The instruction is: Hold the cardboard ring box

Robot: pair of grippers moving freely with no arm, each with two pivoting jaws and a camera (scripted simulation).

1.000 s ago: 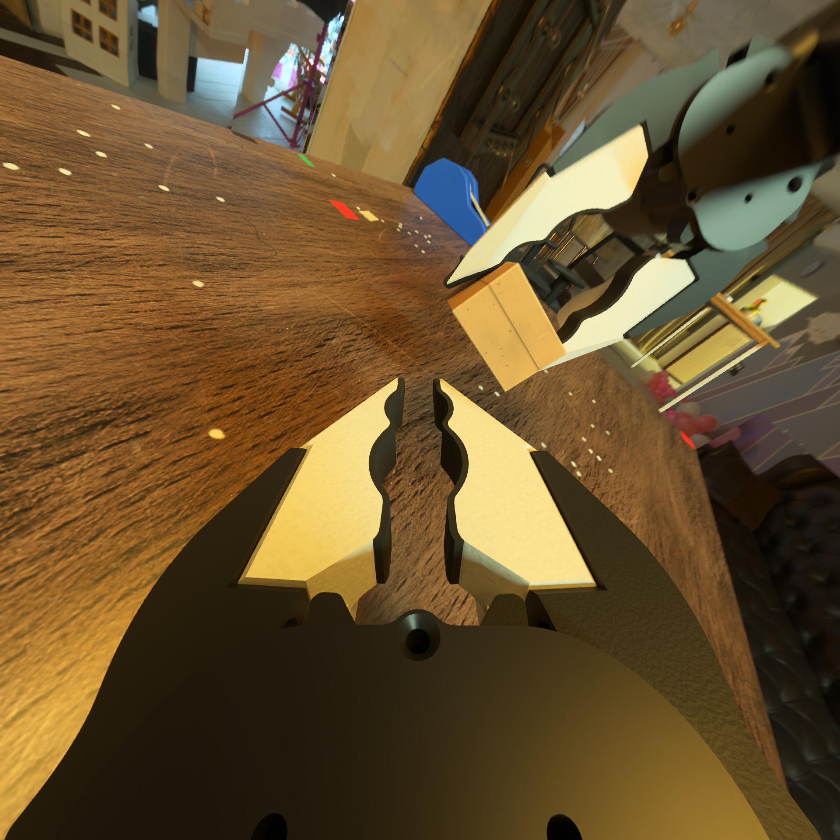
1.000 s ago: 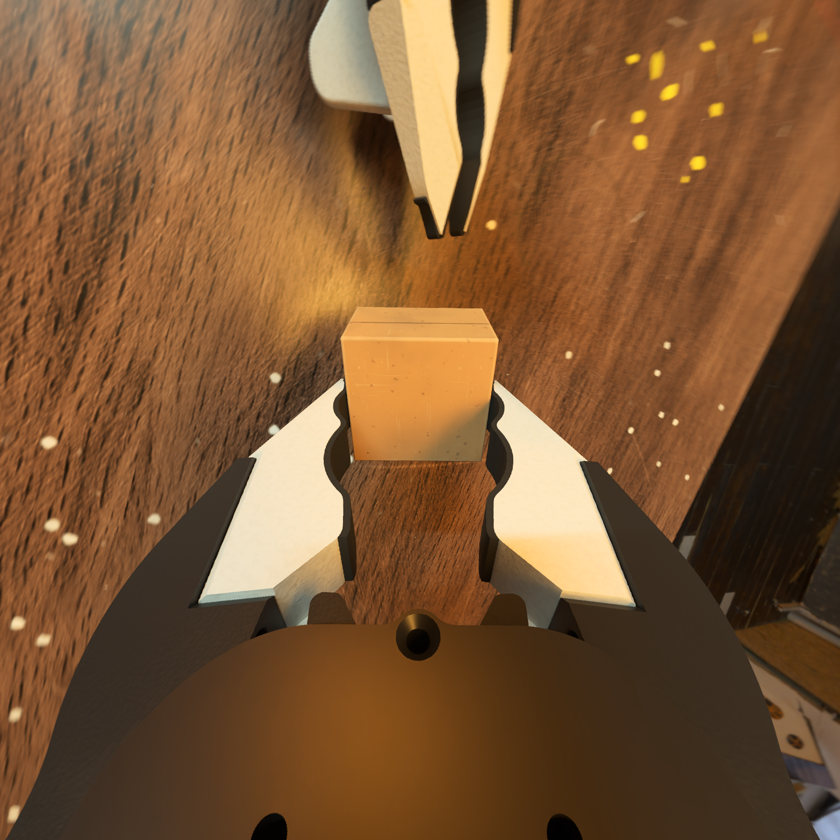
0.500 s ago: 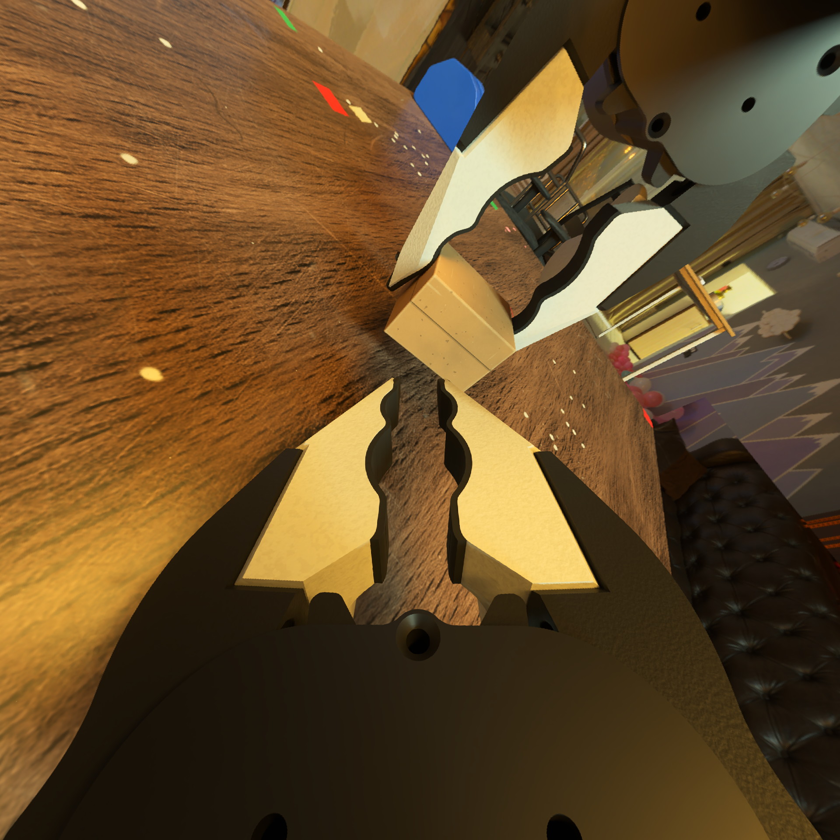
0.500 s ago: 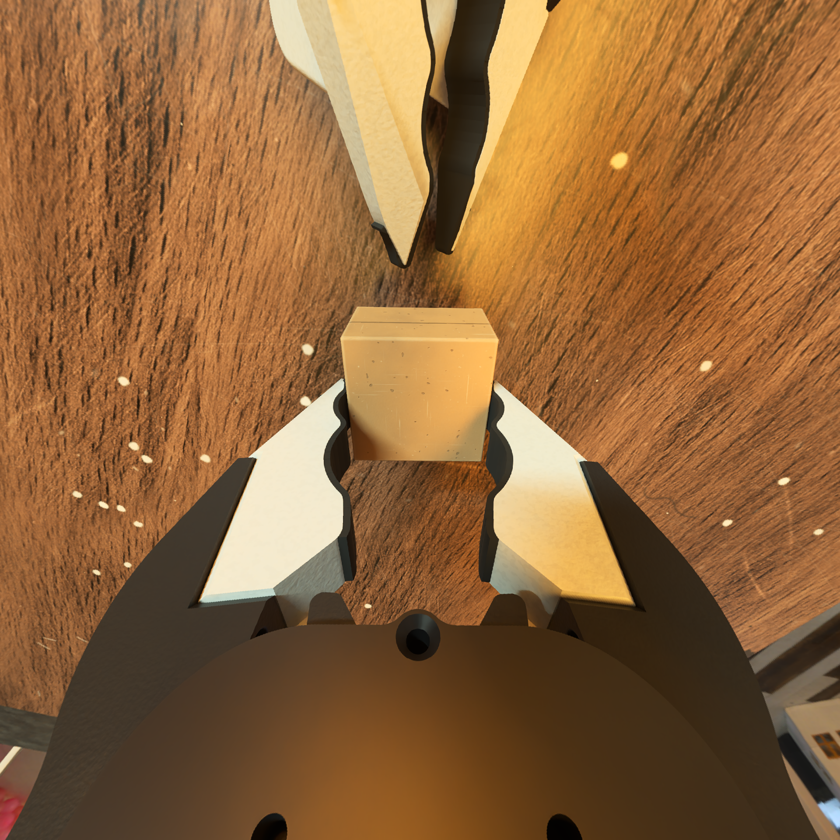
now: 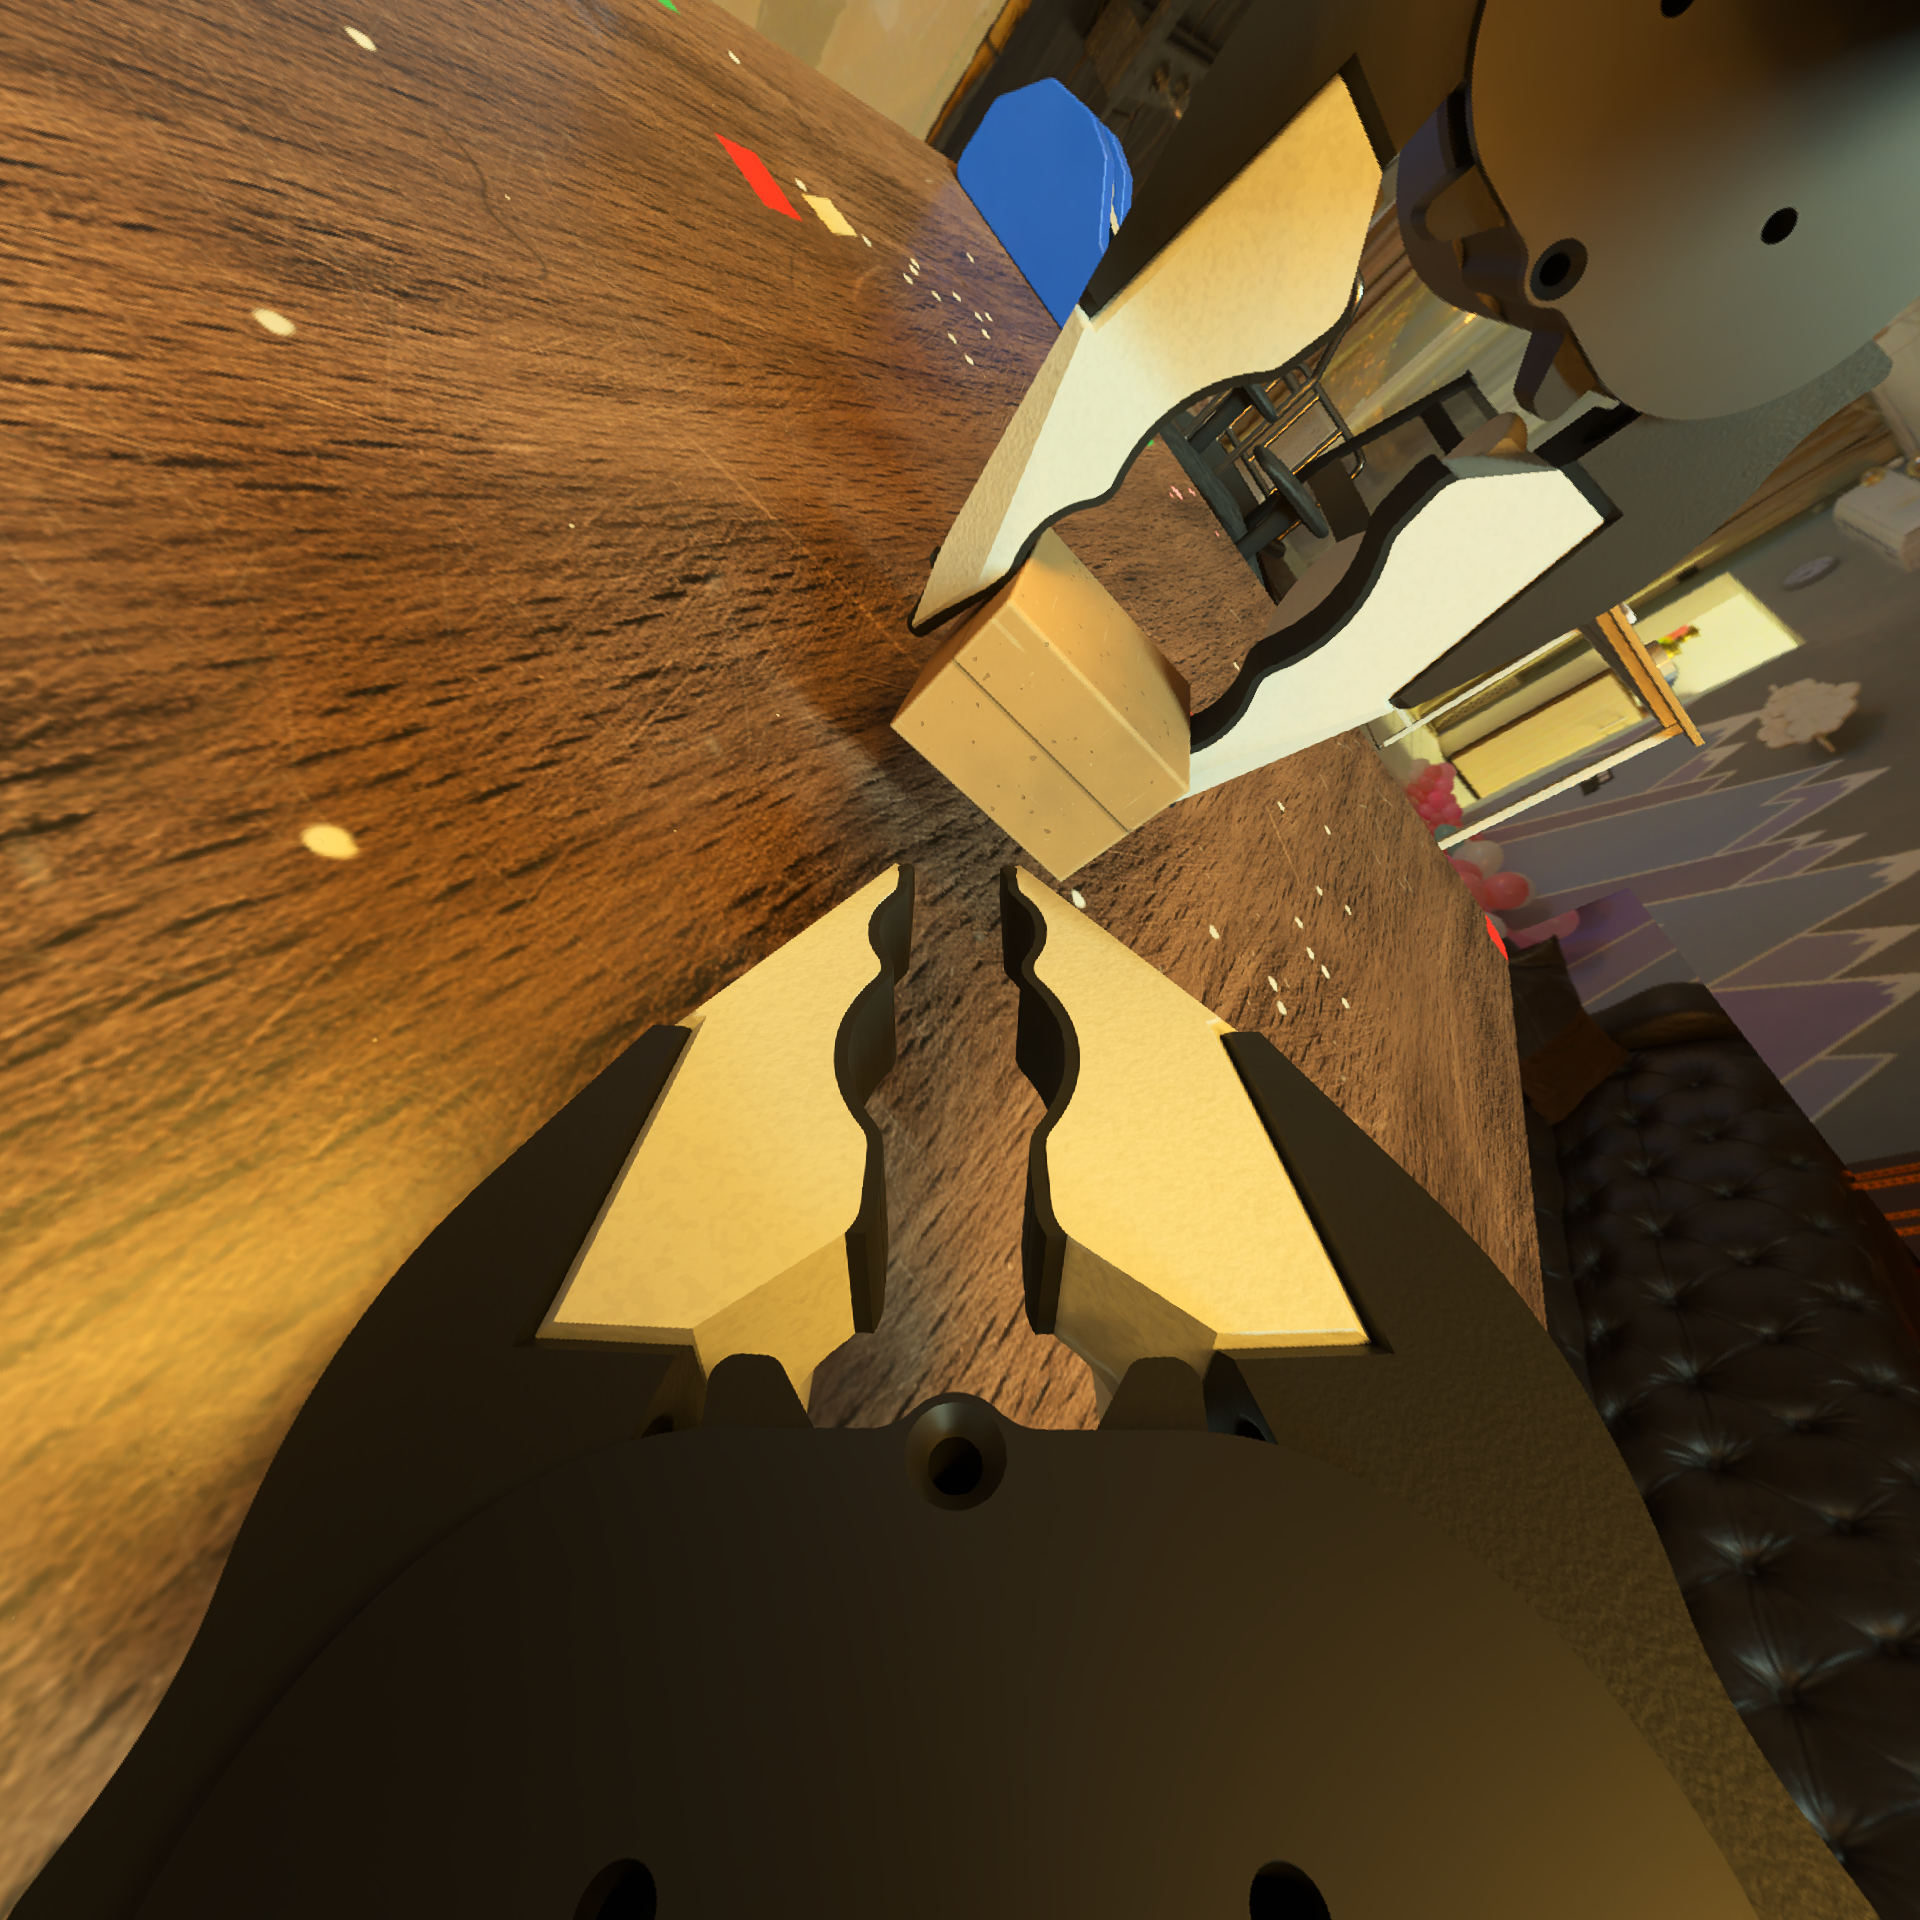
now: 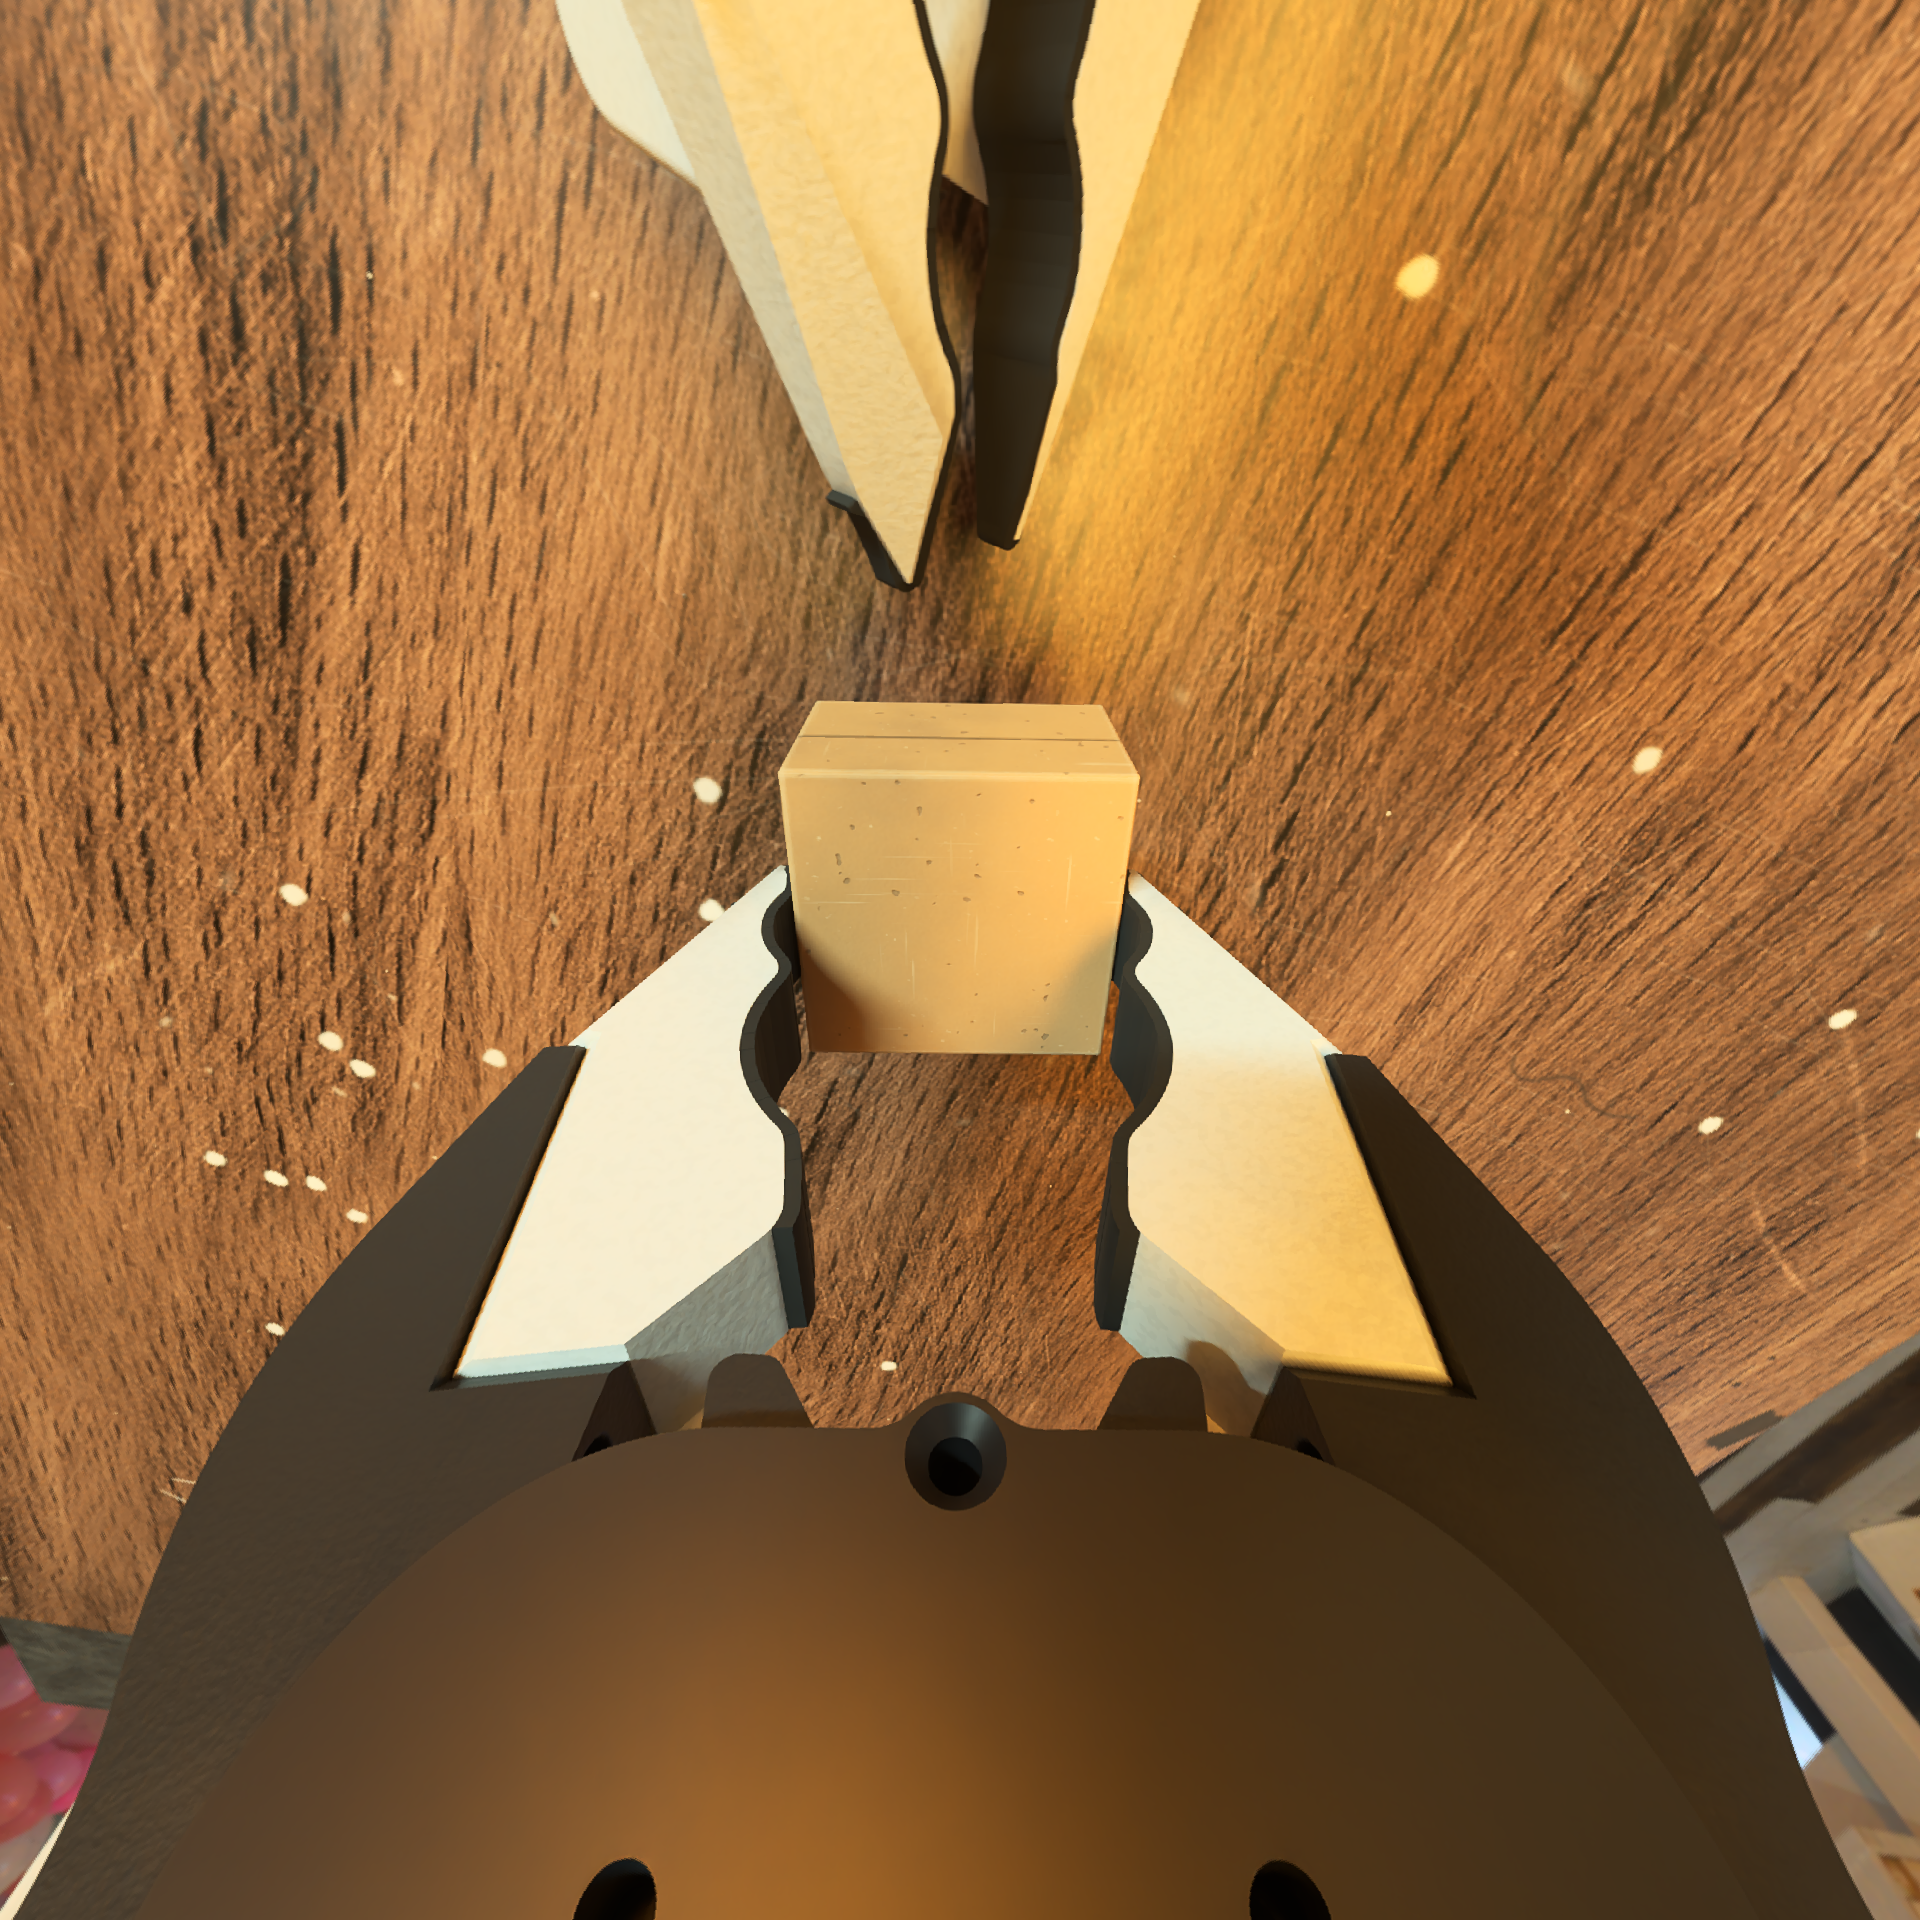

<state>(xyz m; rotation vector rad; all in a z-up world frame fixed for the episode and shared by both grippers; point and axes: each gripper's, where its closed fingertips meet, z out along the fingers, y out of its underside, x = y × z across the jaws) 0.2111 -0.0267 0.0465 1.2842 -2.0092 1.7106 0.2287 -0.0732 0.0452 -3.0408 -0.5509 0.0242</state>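
Observation:
The cardboard ring box (image 6: pixel 956 831), a small tan cube with a seam line, is gripped at its two sides by my right gripper (image 6: pixel 956 899), above the brown wooden table (image 6: pixel 312 520). In the left wrist view the box (image 5: pixel 1039 727) shows between the right gripper's pale fingers (image 5: pixel 1195 343), just ahead and to the right of my left gripper (image 5: pixel 956 883). The left gripper's jaws stand nearly closed with only a narrow slit, and nothing is between them. In the right wrist view it (image 6: pixel 951 561) points at the box from just beyond it, without touching.
The table (image 5: pixel 416 623) bears pale specks and a red patch (image 5: pixel 758 177). A blue object (image 5: pixel 1039 177) stands past its far edge. The table's right edge drops to a dark tufted sofa (image 5: pixel 1766 1351), with pink balloons (image 5: pixel 1475 862) nearby.
The two grippers have come closer together: the left gripper's tips now sit just short of the box. The right gripper has kept its hold on the box.

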